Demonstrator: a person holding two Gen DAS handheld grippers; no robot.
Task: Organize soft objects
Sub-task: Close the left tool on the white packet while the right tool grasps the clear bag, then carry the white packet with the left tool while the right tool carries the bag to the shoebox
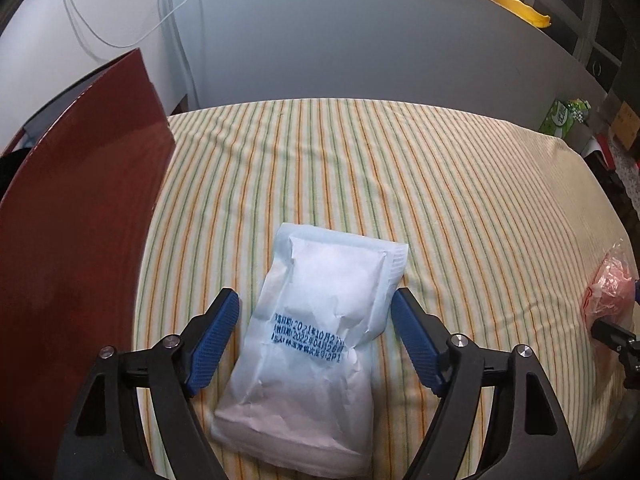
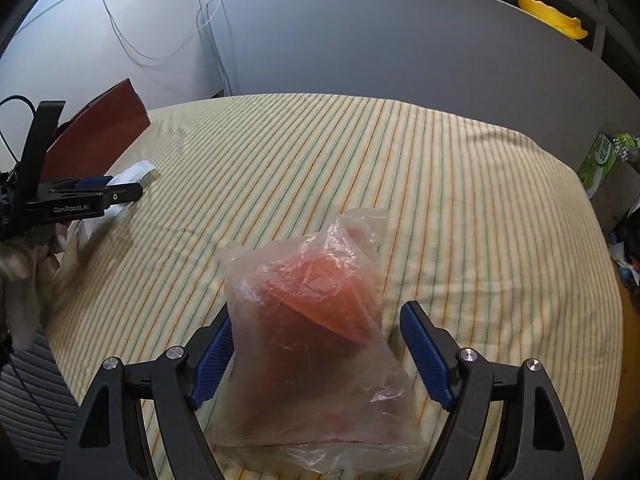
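A white paper packet [image 1: 316, 336] with blue printed lines lies on the striped cloth [image 1: 400, 184]. My left gripper [image 1: 315, 294] straddles it, open, with a gap between each blue pad and the packet. A clear plastic bag [image 2: 316, 320] holding something pink-red lies further right, also seen as the bag [image 1: 608, 288] at the edge of the left wrist view. My right gripper [image 2: 317, 312] is open around it: the left pad is at the bag's side, the right pad stands clear of it. The left gripper [image 2: 120, 194] shows at the far left over the packet [image 2: 134, 172].
A red-brown board [image 1: 80, 220] leans up along the left side of the cloth. Grey partitions [image 1: 360, 48] close the back. A green pack [image 1: 560, 118] and clutter sit past the right edge. A gloved hand [image 2: 24, 276] holds the left gripper.
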